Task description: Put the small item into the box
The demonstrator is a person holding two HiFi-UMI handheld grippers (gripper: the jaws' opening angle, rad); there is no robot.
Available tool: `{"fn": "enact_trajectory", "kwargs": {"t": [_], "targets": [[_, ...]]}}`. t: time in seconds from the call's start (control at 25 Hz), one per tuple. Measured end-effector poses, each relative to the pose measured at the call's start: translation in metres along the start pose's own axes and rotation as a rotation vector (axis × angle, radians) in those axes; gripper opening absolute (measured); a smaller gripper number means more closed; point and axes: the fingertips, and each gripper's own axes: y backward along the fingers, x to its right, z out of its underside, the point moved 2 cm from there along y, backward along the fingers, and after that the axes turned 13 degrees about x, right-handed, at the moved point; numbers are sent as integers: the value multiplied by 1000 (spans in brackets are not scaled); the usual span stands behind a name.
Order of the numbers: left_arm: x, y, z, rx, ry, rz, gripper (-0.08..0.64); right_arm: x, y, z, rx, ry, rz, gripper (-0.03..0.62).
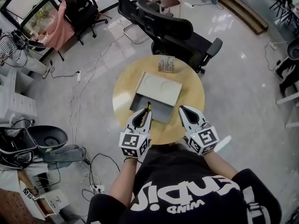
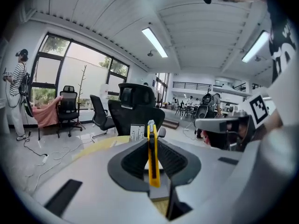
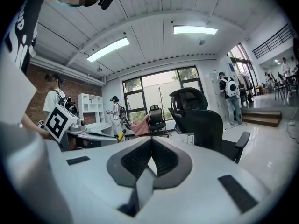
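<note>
One slim yellow utility knife [image 2: 152, 158] sits clamped in the left gripper [image 2: 152, 130], jaws of the right gripper [image 3: 150, 142] pressed together.

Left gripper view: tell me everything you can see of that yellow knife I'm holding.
The knife is a slim yellow box cutter, plastic by its look, with a dark strip down its middle and a pale grey tip. It stands nearly upright, clamped between the left gripper's shut jaws. In the head view its end pokes past the jaw tips, over the near edge of the grey box. No blade can be made out.
</note>
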Motion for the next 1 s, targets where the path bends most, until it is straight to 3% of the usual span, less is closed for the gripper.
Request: {"fn": "enact_trajectory", "kwargs": {"t": [0.24,0.52,0.8,1.0], "targets": [[-11,-19,33,-113,-129,50,66,2,-8,5,-10,0,6,0],[-17,-41,80,-234,-311,170,64,8,-15,13,-29,-2,17,2],[-16,-55,114,-348,-426,299,65,14,-17,17,-46,-3,34,1],[-13,-65,138,-434,-463,386,64,19,-17,23,-65,-9,46,0]]}}
